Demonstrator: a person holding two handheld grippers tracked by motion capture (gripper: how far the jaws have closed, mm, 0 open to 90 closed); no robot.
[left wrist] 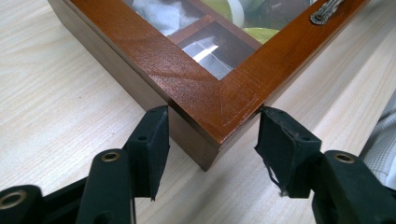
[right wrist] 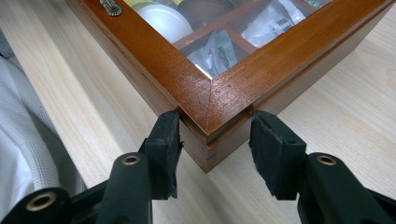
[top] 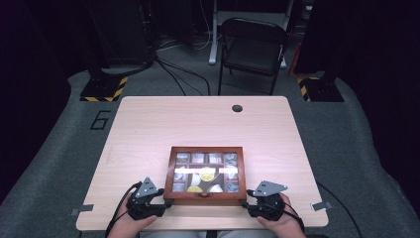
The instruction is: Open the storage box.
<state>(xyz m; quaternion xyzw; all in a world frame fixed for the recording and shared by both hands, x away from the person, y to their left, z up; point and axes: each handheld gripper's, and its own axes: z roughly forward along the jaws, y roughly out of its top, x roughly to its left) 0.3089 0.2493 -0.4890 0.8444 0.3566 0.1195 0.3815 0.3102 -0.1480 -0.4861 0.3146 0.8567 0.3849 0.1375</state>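
Wooden box (top: 205,173) w/ glass-pane lid sits on the worktop (top: 148,129), right between the two grippers, near edge toward the person. Left gripper (left wrist: 212,135) straddles the box's near-left corner: one pad on each of the two walls that meet there, jaws clenched on the corner. Right gripper (right wrist: 215,137) does the same at the near-right corner, pads touching both walls just under the lid line. So both are grasping the box by its corners, not by flat faces.

Handling, as a judgement: solid wood frame, stiff, won't flex or dent under the pads. Prob. moderately heavy for its size, w/ loose contents in the compartments (packets, round yellowish items) that can shift if tilted. Varnished surface looks smooth and glossy, so slippery-ish; a corner grip is wedge-shaped and tends to squeeze the box out away from the jaws if pressure is uneven. Glass pane is the fragile bit: keep pads off the top, avoid knocks.

Seam between lid and base shows beside the right gripper's pads; a small metal clasp (left wrist: 327,10) sits on the near wall, between the grippers. Pads gripping across the seam would hold lid and base together; pads only above it would lift the lid alone. Best hold: both corners at once, even squeeze, box kept level, slow moves.
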